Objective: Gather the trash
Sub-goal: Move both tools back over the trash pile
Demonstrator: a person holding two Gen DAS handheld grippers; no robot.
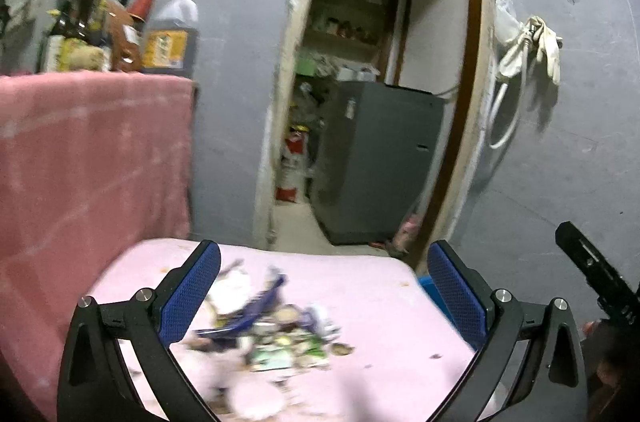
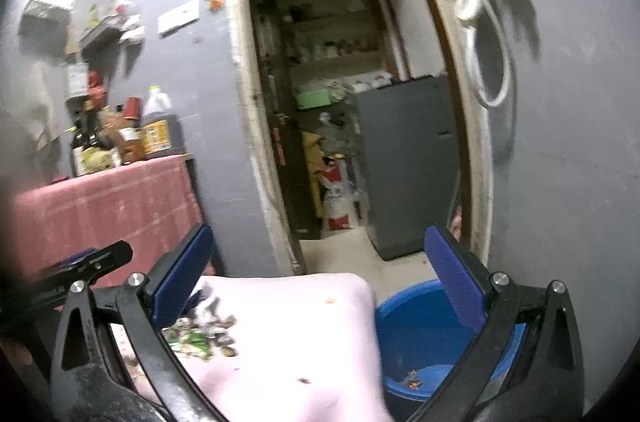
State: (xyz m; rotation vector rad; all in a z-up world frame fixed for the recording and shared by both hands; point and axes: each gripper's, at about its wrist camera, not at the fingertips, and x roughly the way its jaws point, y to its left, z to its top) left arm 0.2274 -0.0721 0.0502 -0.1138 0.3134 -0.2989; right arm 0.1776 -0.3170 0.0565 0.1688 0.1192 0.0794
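Both pairs of jaws stand spread wide with nothing between the pads. Taking the trash pile point(image 1: 276, 326) as the landmark and reading left to right: the left gripper point(image 1: 324, 296) hangs above the pale pink table top point(image 1: 360, 286) with the pile lying straight ahead and just below its fingertips, framed between the two blue pads. The right gripper point(image 2: 328, 276) sits to the right of the pile; in its own view the heap point(image 2: 204, 332) lies off to the lower left, close by its left finger, not between the jaws. Right of the pile again, past the table's edge and lower down, stands a blue basin point(image 2: 420, 326) with a few scraps already in its bottom.

By my reading the left gripper is the nearer and better lined up for the next pick, while the right one sits closer to the basin.

The pile is blurred, so detail is uncertain. It looks like a loose, low scatter of crumpled wrappers, a dark blue strip, green-printed packets and brownish bits. No single long axis shows; it spreads roughly across the left view. A few crumbs lie apart from it on the cloth.
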